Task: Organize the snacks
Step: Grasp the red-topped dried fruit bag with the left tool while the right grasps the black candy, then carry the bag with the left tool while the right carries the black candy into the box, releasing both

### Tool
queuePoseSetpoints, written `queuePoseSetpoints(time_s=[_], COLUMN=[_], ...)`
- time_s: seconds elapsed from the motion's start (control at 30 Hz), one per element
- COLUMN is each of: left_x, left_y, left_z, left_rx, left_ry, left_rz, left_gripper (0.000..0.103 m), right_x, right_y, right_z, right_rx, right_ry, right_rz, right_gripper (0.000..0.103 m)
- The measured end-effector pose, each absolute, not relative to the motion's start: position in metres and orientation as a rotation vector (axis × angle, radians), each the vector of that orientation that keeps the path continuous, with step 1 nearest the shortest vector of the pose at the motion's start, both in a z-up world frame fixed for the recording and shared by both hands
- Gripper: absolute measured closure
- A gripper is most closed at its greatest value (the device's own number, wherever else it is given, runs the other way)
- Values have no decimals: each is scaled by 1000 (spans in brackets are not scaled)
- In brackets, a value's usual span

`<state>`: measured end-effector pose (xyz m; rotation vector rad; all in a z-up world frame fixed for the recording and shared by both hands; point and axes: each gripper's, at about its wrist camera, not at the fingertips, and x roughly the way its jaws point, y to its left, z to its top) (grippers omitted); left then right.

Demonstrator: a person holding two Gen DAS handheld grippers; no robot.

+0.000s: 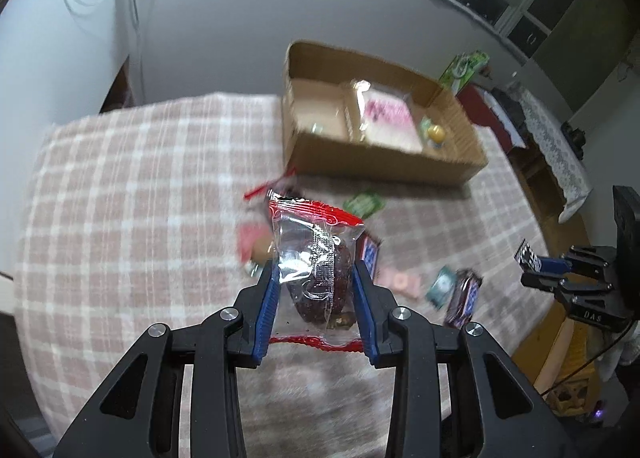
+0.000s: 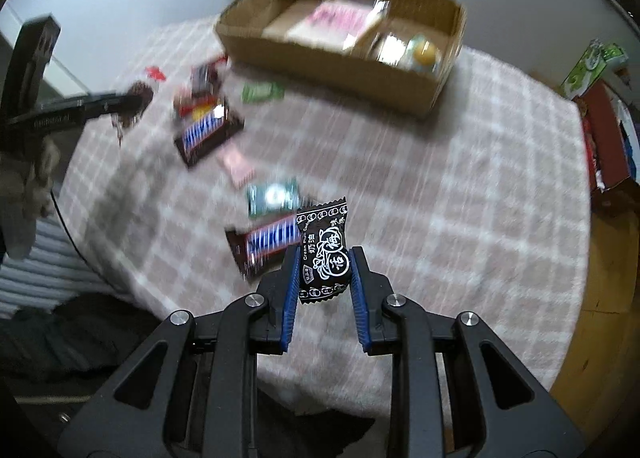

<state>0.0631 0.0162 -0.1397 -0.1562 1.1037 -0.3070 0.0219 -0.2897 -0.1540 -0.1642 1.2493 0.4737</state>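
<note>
Gripping a clear red-edged snack packet [image 1: 316, 262] in left fingers [image 1: 267, 314] and a black plum candy [image 2: 323, 254] in right fingers [image 2: 360, 290], both aloft, cardboard box [image 2: 320, 61] ahead across the bench [image 2: 480, 177], nearer the left.

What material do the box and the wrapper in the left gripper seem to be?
The box: plain brown cardboard, matte, with raw edges. The wrapper in the left gripper: thin clear plastic film, glossy and crinkled, red crimped ends; its dark contents show through.

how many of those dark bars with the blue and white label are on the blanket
2. One dark bar lies in the far cluster left of the cardboard box; the other dark bar lies beside the right claw. More may be hidden.
</note>
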Motion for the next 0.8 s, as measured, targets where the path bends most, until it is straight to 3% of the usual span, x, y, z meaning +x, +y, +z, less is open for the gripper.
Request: queuePoseSetpoints(time_s=[0.4,0.8], left_x=[110,163], left_y=[-1,-19], left_z=[-110,-105], left_rx=[-142,-135], left_ry=[1017,993], left_rz=[-336,-343], left_gripper=[69,69], right_x=[84,144], right_y=[-286,-280], right_z=[-102,-108], right_rx=[-54,-31], right_ry=[1111,1102], right_rz=[404,357], right_gripper=[78,78])
